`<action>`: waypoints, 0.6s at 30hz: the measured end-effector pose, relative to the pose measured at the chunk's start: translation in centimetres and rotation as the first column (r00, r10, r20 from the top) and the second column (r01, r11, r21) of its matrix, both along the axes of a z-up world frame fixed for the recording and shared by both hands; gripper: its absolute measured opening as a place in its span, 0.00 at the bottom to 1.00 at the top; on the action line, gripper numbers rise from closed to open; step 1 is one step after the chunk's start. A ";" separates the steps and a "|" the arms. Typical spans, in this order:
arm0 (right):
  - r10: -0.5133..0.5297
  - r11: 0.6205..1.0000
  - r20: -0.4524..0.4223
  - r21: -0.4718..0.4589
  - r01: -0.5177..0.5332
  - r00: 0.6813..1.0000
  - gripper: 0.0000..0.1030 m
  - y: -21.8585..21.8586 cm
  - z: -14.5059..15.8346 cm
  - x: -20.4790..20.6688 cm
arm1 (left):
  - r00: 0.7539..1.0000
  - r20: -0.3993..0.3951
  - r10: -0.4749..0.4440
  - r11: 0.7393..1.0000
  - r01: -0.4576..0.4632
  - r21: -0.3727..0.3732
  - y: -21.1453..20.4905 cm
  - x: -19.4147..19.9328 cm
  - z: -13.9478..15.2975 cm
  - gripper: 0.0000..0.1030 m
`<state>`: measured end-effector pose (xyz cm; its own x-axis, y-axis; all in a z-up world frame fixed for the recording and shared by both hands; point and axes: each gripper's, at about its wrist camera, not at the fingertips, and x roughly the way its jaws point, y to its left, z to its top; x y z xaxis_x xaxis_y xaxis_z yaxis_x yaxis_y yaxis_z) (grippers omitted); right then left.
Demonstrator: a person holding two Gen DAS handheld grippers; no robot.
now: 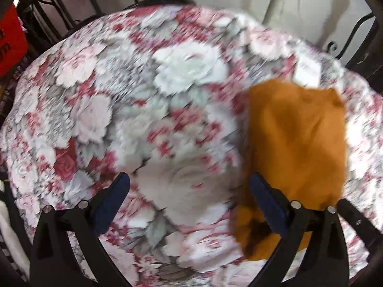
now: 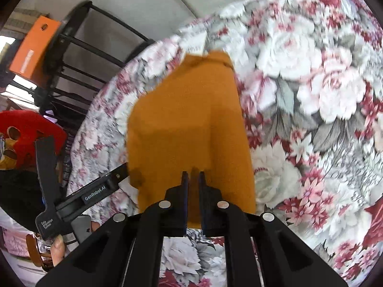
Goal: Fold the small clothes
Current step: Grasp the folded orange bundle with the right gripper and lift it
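Note:
An orange cloth point(image 1: 296, 143) lies flat on the floral bedspread point(image 1: 143, 95), at the right of the left wrist view. My left gripper point(image 1: 189, 177) is open over the bedspread, with its right finger point(image 1: 268, 198) over the cloth's left edge and nothing between the pads. In the right wrist view the orange cloth point(image 2: 186, 119) stretches away from me. My right gripper point(image 2: 194, 174) is shut on its near edge, and the fabric shows in the thin gap between the pads. One finger point(image 2: 118, 171) of the left gripper touches the cloth's left side, near a dark spot.
The bedspread point(image 2: 311, 95) covers a rounded surface that drops off at its edges. A black metal frame point(image 2: 79, 47) stands behind it, with an orange box point(image 2: 33, 47) and a red item point(image 2: 28, 131) to the left. A hand point(image 2: 57, 246) holds the left gripper's handle.

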<state>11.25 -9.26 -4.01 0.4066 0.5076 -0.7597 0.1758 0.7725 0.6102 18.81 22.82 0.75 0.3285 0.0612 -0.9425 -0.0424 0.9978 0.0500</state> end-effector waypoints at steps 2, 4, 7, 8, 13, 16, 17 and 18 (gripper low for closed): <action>-0.009 1.000 0.024 -0.006 0.010 1.000 0.10 -0.8 0.6 0.0 | 1.000 -0.001 -0.009 1.000 0.009 0.005 -0.8 0.5 -0.2 0.95; -0.018 0.999 0.044 -0.034 0.020 0.999 0.10 -1.7 1.0 0.4 | 1.000 -0.016 -0.024 0.999 0.025 0.028 -1.9 1.0 -1.3 0.95; -0.055 0.998 0.040 -0.032 0.056 0.998 0.10 -3.3 0.9 2.0 | 0.999 -0.044 -0.026 0.997 0.029 0.076 -3.2 1.0 -2.2 0.95; -0.067 0.997 0.040 -0.019 0.068 0.997 0.10 -3.8 0.9 2.5 | 0.998 -0.051 -0.022 0.997 0.026 0.078 -3.2 1.2 -2.5 0.95; -0.097 0.995 0.023 0.015 0.097 0.995 0.10 -4.3 -0.6 5.8 | 0.997 -0.079 0.011 0.999 -0.008 0.038 -1.7 2.1 -3.6 0.96; -0.110 0.994 0.008 0.024 0.109 0.994 0.10 -3.8 -2.1 7.9 | 0.997 -0.078 0.004 0.999 -0.002 0.032 -1.3 1.9 -3.3 0.96; -0.119 0.993 0.006 0.021 0.119 0.993 0.09 -3.9 -2.5 8.5 | 0.997 -0.075 -0.004 0.999 0.008 0.043 -1.2 1.9 -3.2 0.96; -0.137 0.990 0.007 0.022 0.137 0.991 0.09 -4.2 -3.0 9.3 | 0.997 -0.069 -0.018 0.998 0.022 0.064 -1.5 1.5 -3.2 0.96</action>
<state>20.53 -13.50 -7.00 0.4798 0.4627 -0.7454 0.2736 0.7284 0.6282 20.34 21.34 -2.46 0.2651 0.1168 -0.9571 -0.0170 0.9930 0.1165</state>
